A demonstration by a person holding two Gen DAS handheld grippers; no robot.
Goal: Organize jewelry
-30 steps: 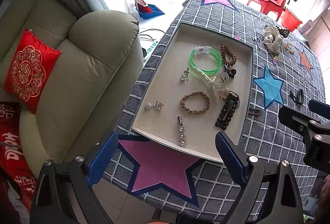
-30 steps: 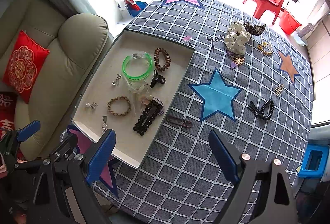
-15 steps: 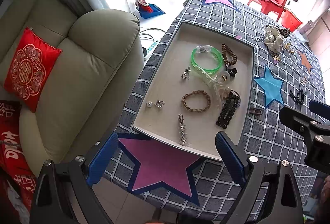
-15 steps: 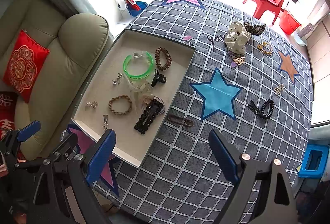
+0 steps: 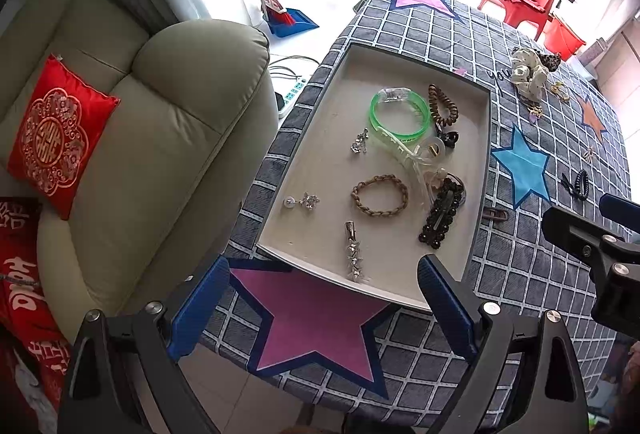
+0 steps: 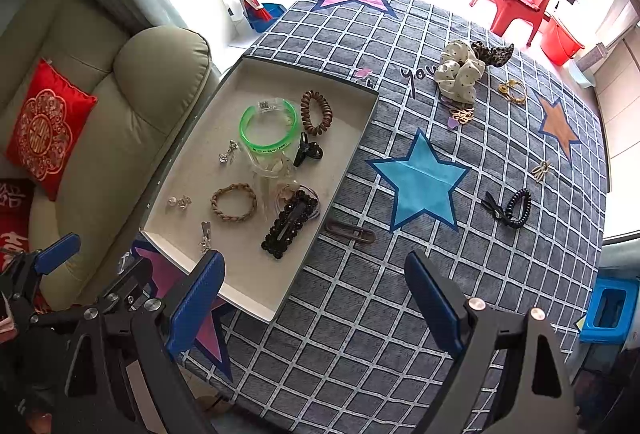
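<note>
A shallow white tray (image 5: 320, 138) (image 6: 352, 122) lies on the left of the table. It holds a green bangle (image 5: 398, 116) (image 6: 268, 128), a brown coil tie (image 6: 316, 113), a braided bracelet (image 5: 379, 195) (image 6: 233, 202), a black beaded clip (image 5: 442, 214) (image 6: 289, 224) and small silver pieces. Loose on the cloth are a brown hair clip (image 6: 350, 231), a black coil tie (image 6: 518, 208), a cream scrunchie (image 6: 460, 74) and gold pieces (image 6: 512, 90). My left gripper (image 5: 320, 308) is open and empty above the near table edge. My right gripper (image 6: 312, 308) is open and empty above the cloth.
The round table wears a grey checked cloth (image 6: 400, 314) with coloured stars. A beige armchair (image 5: 160, 138) with a red cushion (image 5: 60, 130) stands close on the left. A red chair (image 6: 516, 0) and a blue bin (image 6: 610, 308) stand beyond the table.
Both views have drifted slightly; the tray sits a touch farther right and lower in the left wrist view. Both grippers stay open and empty.
</note>
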